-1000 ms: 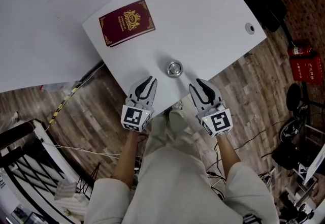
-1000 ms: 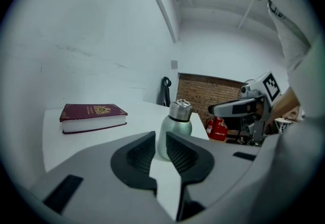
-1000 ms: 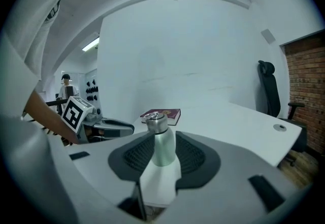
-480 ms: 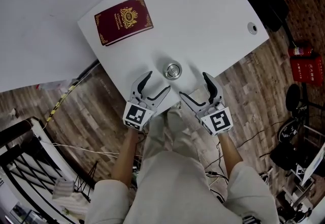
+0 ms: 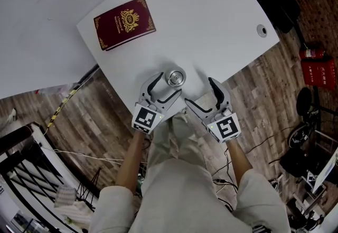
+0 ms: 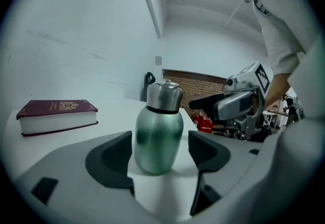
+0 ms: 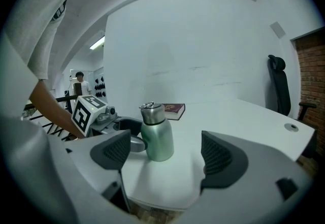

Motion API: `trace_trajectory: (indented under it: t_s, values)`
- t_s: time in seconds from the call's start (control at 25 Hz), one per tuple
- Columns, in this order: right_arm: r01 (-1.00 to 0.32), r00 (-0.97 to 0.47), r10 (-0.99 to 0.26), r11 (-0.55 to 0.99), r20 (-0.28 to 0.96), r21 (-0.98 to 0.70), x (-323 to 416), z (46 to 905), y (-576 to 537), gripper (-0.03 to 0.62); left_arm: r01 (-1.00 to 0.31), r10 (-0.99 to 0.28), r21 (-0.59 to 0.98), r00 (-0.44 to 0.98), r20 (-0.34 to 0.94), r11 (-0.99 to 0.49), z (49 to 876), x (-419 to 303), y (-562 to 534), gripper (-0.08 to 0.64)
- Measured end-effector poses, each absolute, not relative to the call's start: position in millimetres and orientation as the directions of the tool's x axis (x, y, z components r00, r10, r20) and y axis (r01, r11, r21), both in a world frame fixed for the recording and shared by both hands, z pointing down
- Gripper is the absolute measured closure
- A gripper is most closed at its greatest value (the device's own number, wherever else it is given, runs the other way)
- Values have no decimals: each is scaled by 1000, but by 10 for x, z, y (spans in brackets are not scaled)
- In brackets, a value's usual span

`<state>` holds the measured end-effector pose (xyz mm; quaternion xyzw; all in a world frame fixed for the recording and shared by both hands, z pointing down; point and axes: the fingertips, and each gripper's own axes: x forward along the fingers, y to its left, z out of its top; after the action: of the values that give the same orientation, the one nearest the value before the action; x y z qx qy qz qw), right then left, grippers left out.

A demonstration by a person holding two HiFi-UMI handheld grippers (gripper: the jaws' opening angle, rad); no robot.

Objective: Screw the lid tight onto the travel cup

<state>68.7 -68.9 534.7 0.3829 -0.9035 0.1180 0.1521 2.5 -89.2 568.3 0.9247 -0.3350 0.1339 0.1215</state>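
1. Travel cup [image 5: 175, 77]: green-steel body, steel lid [image 6: 164, 97] on top. It stands upright on the white desk [image 5: 211, 20], close to the desk's near edge.
2. Edges: near edge runs diag. just behind both grippers, with wood floor [image 5: 95, 121] below it. Desk's right corner is rounded, with a cable grommet [image 5: 261, 29] near it.
3. Open room: bare desktop beyond and right of the cup, up to the grommet. Left-rear, a maroon book [image 5: 124, 22] w/ gold crest lies flat, well apart from the cup.
4. Left gripper [image 5: 167, 88]: jaws wide apart and just been opening. The cup stands between them, a gap showing each side in the left gripper view, so pads are not pressing.
5. Right gripper [image 5: 200, 93]: jaws also wide, just been opening, nothing between them. The cup sits ahead and left of its tips, the left gripper beside it in the right gripper view.
6. Surroundings: red box [image 5: 320, 72] on the floor at right, and an office chair [image 7: 277, 83] past the desk's far side.
7. Vs. 1 s ago: both grippers then had jaws nearly together, short of the cup. By the halfway frame both are spread.
8. Vs. earlier, cont.: the left gripper is now further fwd, bracketing the cup, while the right sits about where it was. The book looks unmoved on the desk, and the cup is upright as before.
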Motion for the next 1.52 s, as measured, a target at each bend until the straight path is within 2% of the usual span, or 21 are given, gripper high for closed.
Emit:
trace_trajectory:
  t_s: [0.4, 0.64, 1.24, 1.52]
  values:
    - [-681, -713, -621, 723, 327, -111, 519, 5264, -803, 182, -640, -582, 111, 747, 321, -760, 5696, 90, -981, 238]
    - [-630, -755, -580, 770, 307, -95, 319, 5200, -947, 219, -638, -582, 108, 750, 315, -763, 5691, 98, -989, 238]
    - [-404, -875, -379, 915, 299, -21, -150, 5122, -1093, 295, -630, -577, 90, 752, 318, -771, 5718, 82, -991, 240]
    - [-345, -900, -323, 938, 292, -27, -278, 5078, -1110, 302, -627, -575, 83, 753, 321, -775, 5722, 82, -990, 241]
